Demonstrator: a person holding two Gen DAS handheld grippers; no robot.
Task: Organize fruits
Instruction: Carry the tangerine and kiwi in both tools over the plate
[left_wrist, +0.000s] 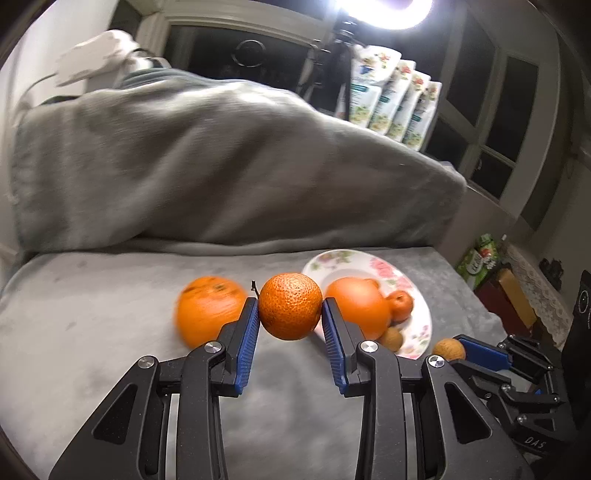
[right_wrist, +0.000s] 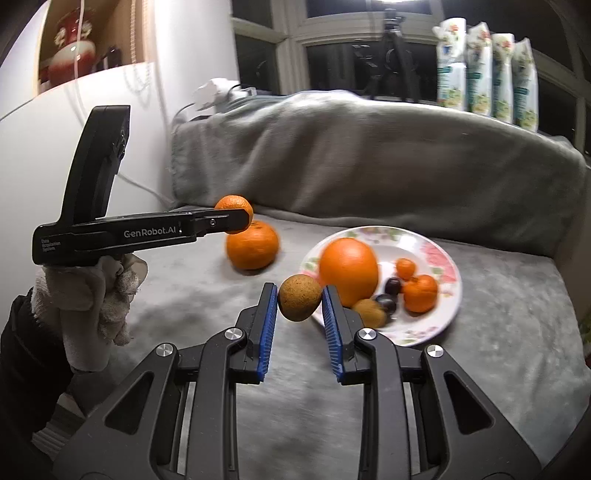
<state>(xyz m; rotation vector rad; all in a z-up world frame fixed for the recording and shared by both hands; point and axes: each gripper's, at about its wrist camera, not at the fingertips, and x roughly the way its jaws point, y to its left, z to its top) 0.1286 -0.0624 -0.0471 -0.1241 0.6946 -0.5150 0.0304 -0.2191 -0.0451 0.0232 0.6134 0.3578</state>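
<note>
My left gripper (left_wrist: 290, 314) is shut on a small rough-skinned mandarin (left_wrist: 290, 305), held above the grey cloth. In the right wrist view that same mandarin (right_wrist: 236, 205) shows at the tip of the left gripper (right_wrist: 240, 218), which a gloved hand (right_wrist: 96, 295) carries. My right gripper (right_wrist: 300, 300) is shut on a brown kiwi (right_wrist: 298, 297), lifted beside the floral plate (right_wrist: 443, 266). The plate holds a big orange (right_wrist: 349, 271), two small mandarins (right_wrist: 421, 292), dark grapes (right_wrist: 391, 286) and another kiwi (right_wrist: 369, 312). A loose orange (right_wrist: 252, 245) lies on the cloth left of the plate.
A grey blanket (left_wrist: 221, 166) is heaped behind the cloth-covered surface (left_wrist: 110, 350). Several printed packets (right_wrist: 487, 70) and a tripod (right_wrist: 391, 55) stand on the window ledge. A white wall (right_wrist: 110, 155) with cables lies to the left, and boxes (left_wrist: 506, 291) at the right edge.
</note>
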